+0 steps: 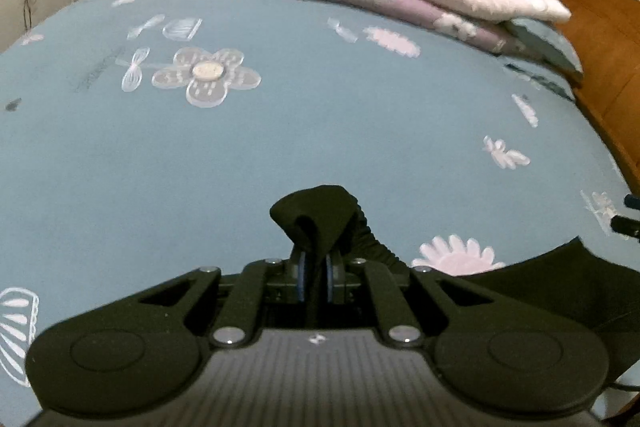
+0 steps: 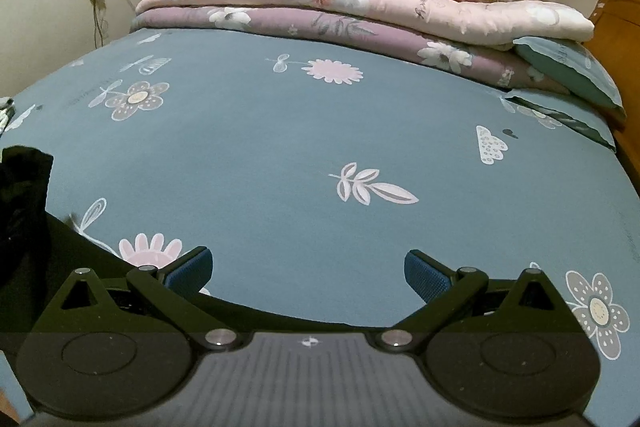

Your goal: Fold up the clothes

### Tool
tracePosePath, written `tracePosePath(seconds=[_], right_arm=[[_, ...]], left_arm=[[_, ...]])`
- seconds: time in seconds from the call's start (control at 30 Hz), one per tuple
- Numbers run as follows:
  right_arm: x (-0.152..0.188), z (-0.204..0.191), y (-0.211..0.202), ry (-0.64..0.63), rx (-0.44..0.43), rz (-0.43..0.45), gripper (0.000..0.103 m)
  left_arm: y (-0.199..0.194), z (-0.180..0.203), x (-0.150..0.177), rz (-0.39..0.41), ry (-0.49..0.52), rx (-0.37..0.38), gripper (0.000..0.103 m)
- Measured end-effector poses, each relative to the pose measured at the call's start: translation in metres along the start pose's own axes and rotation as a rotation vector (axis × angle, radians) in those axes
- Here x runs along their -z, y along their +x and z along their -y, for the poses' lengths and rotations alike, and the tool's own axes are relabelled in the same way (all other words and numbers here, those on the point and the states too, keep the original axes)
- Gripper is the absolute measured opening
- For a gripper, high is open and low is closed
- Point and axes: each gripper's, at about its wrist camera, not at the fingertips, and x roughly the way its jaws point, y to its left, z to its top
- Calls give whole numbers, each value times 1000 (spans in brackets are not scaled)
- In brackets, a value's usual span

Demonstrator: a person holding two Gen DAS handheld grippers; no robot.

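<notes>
Your left gripper (image 1: pixel 316 277) is clamped on a bunched corner of the black garment (image 1: pixel 320 215), the cloth peaking above the blue pads (image 1: pixel 301 281); the rest of the garment trails toward the near right of the bed, draped over the blue floral sheet (image 1: pixel 280 131); as I read it, you are lifting this corner to start a fold, so carry it smoothly and keep the edge taut so the cloth does not sag or twist. Your right gripper (image 2: pixel 308 275) stands wide with nothing between its blue pads (image 2: pixel 424 277); the garment's edge runs just under it along the bed's near edge, so you could pinch a matching corner there before you fold. The middle of the sheet is bare; folded quilts (image 2: pixel 360 15) lie along the far edge, pillows (image 2: pixel 572 79) at the far right corner beside the wooden headboard (image 1: pixel 600 39); none stands in your way.
</notes>
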Motion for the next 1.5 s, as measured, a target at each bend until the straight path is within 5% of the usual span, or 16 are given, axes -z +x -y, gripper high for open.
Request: tracePosePath(seconds=[0.23, 0.43, 0.6, 0.87, 1.1, 1.33, 1.5], right_arm=[[1, -1, 1, -10, 20, -24, 103], [0, -2, 4, -21, 11, -31, 103], [2, -1, 11, -32, -35, -35, 103], [9, 18, 13, -38, -134, -11, 103], [15, 44, 14, -4, -199, 4, 103], [16, 44, 10, -36, -206, -36, 103], [27, 37, 19, -32, -226, -140, 103]], left_arm=[[29, -17, 17, -57, -40, -10, 9], [30, -24, 24, -76, -66, -39, 22], [16, -22, 34, -83, -78, -82, 45], [-14, -4, 71, -86, -137, -97, 54], [-16, 30, 116, -146, -80, -148, 54], [1, 26, 119, -180, -16, -180, 51], [15, 19, 117, -187, 28, -112, 27]])
